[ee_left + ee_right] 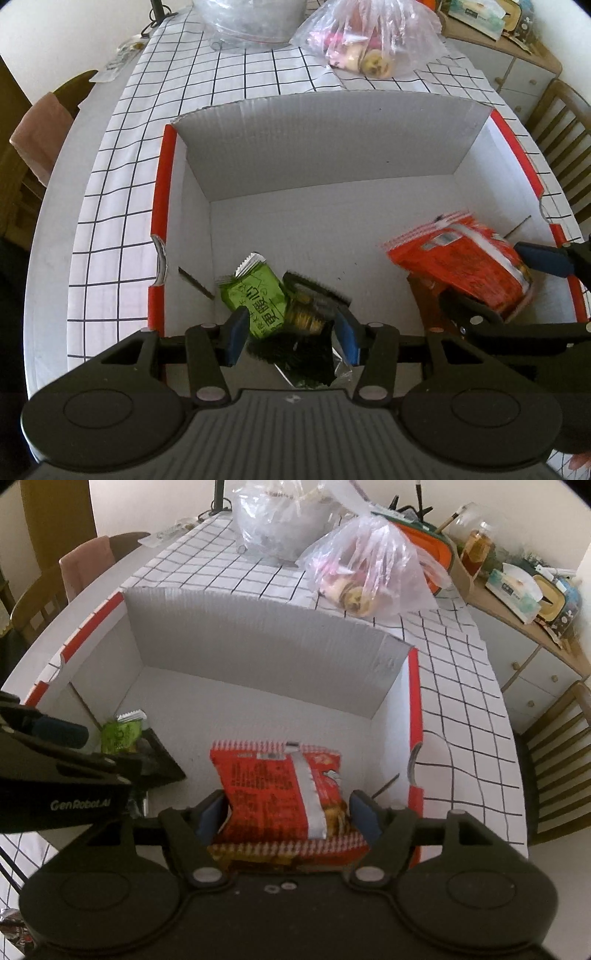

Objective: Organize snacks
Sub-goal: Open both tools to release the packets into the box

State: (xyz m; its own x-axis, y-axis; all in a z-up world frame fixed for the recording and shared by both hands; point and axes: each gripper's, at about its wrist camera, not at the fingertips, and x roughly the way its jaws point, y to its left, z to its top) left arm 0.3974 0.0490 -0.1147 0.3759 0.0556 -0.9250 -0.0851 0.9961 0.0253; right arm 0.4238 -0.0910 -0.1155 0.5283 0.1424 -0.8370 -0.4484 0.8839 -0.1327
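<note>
Left tongs [291,334]: they point steeply down into the near left corner of the box [325,147]. A green packet [258,299] and a dark packet [314,306] sit between the jaws. You cannot tell from here whether the pads pinch them or merely flank them.

Right tongs [286,812]: they are low in the near right of the box, straddling the red packet [273,782]. The jaws look let go, pads just beside its sides rather than pressing (the margin is thin, so treat this as a judgement).

Snacks in the box: there are three in all. The green and dark ones lie together at the near left, overlapping. The red one lies at the near right, well apart from them, and seems to rest on the floor.

Done so far: these three count as delivered, or nearly so.

Left to do: a clear bag of snacks [369,44] waits on the checked cloth [129,166] beyond the far wall, still full as far as you can see. A second clear bag [251,22] stands to its left, its contents unreadable.

Progress: early, by my reckoning. Most of the box floor is bare.
</note>
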